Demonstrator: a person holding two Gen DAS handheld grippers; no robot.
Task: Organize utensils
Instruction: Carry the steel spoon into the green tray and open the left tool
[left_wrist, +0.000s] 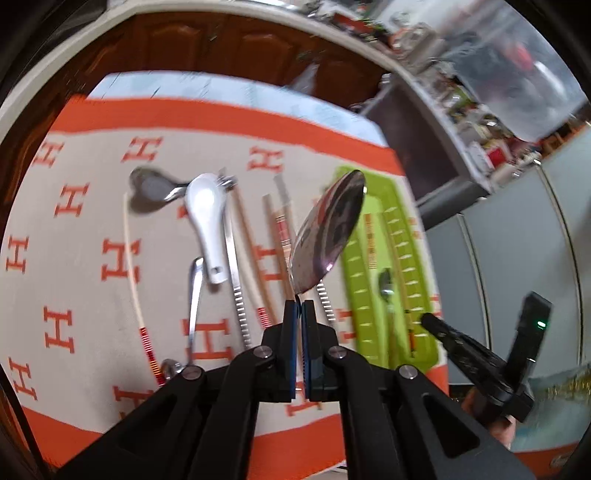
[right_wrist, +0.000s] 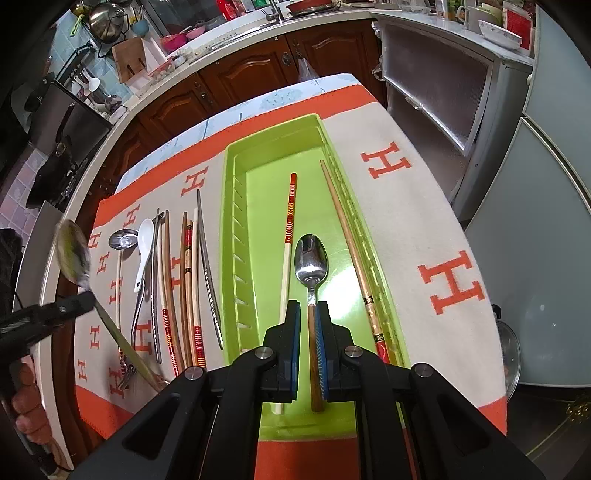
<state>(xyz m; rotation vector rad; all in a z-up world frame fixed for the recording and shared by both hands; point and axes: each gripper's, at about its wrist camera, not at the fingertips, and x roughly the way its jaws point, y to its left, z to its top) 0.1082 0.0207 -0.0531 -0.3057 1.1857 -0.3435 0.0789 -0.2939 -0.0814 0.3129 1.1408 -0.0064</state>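
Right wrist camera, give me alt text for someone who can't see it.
The right gripper is shut on a wooden-handled spoon over a green tray that also holds two chopsticks. Left of the tray, more utensils lie in a row on an orange-and-white cloth, and the left gripper holds a large metal spoon.

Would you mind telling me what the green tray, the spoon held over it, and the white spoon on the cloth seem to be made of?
Green tray: probably plastic, uniformly lime, glossy, with moulded slots in its walls.
Wood-handled spoon in the right hand-held gripper: polished metal bowl with mirror reflections, and a brown handle that looks like wood.
White spoon: likely glazed ceramic, though plastic is possible; smooth, opaque and shiny.
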